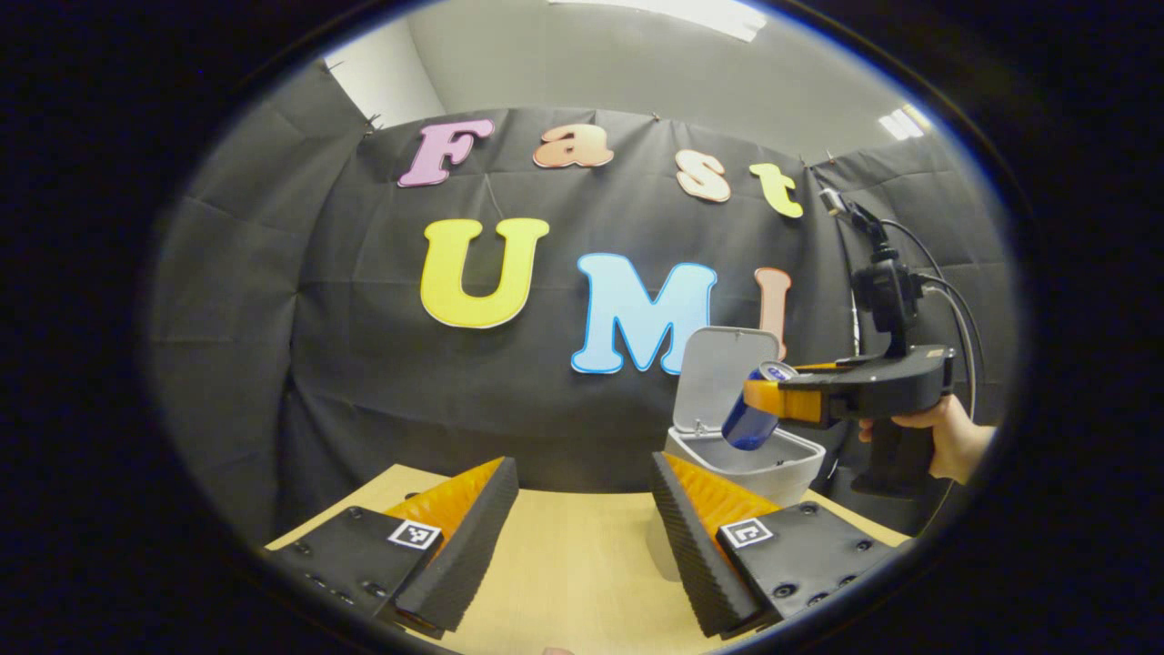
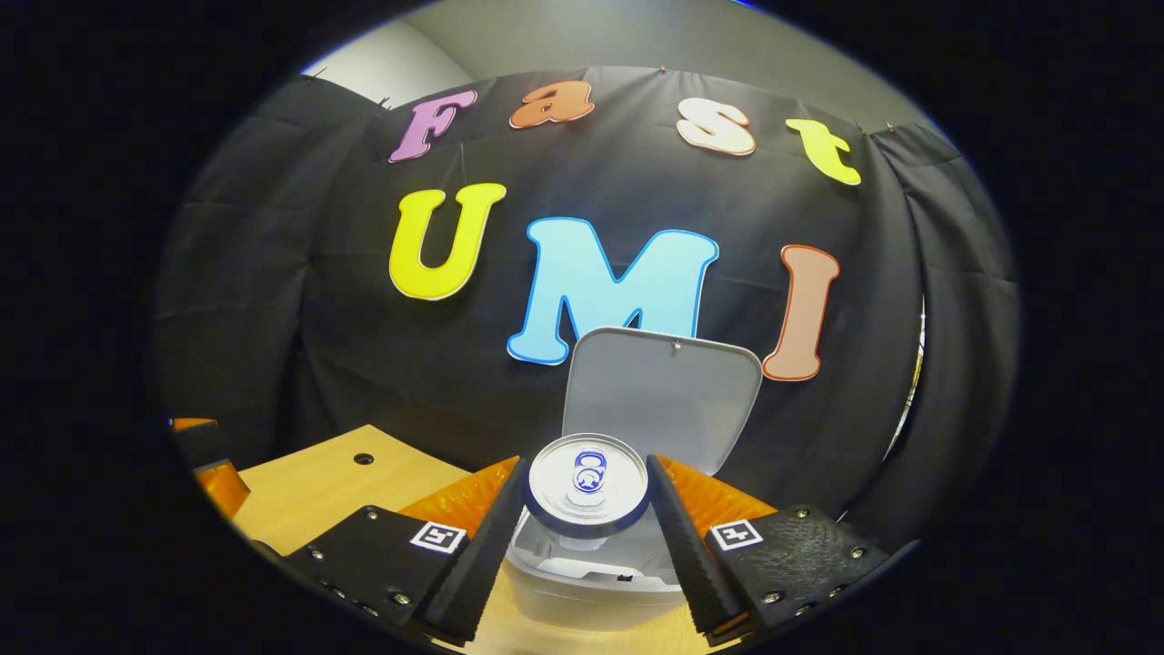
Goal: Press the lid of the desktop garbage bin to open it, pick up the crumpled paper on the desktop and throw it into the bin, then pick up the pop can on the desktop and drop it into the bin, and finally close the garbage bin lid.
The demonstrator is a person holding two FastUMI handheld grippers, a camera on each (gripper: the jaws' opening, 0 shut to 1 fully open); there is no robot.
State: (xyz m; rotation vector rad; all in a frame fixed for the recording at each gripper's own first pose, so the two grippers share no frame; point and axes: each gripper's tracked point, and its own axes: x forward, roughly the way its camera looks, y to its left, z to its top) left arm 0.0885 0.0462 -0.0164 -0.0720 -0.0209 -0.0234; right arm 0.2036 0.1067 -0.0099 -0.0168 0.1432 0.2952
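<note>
Between the two fingers of the right tongs (image 2: 587, 509), one pop can (image 2: 587, 489) is clamped, a finger pressing each side, its top end facing the camera. Seen from the left gripper view, the can (image 1: 753, 417) hangs tilted, its lower end over the mouth of the one garbage bin (image 1: 759, 462), and a hand (image 1: 946, 437) grips the tool's handle. One lid (image 2: 662, 387) stands raised behind the can. The left tongs (image 1: 584, 523) are spread wide above the desk (image 1: 564, 564), holding nothing.
</note>
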